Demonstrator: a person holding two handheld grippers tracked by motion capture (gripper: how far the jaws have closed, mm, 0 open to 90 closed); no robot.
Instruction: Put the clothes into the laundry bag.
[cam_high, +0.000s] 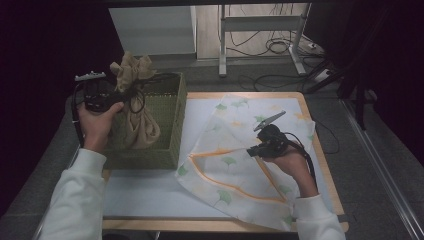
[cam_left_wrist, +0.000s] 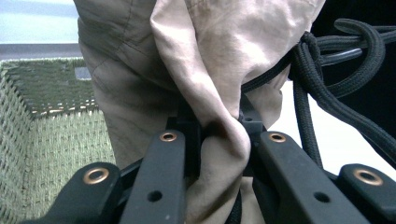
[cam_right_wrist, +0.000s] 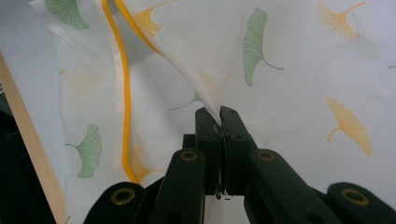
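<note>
Black jaws of the left gripper sit closest to us, clamped narrow on a bunched fold of a tan cloth drawstring bag, the fabric squeezed up between them. Its black drawstring cord loops off to one side, knotted around the neck. From above, that left gripper hangs the bag over the woven green basket at the table's left, the bag's lower end down inside the basket walls while its gathered top stands above the rim; gripping by the neck looks like the way to keep the load hanging straight as it goes in or out. Over to the right gripper: jaws fully pinched together on a thin peak of the white mesh bag printed with green and orange ginkgo leaves, tenting it up off the table. In the high view the right gripper holds that upper layer lifted near the orange-trimmed opening, I'd judge to keep the mouth open for loading. Mesh bag lies spread across the wooden-edged table, just beside the basket.
</note>
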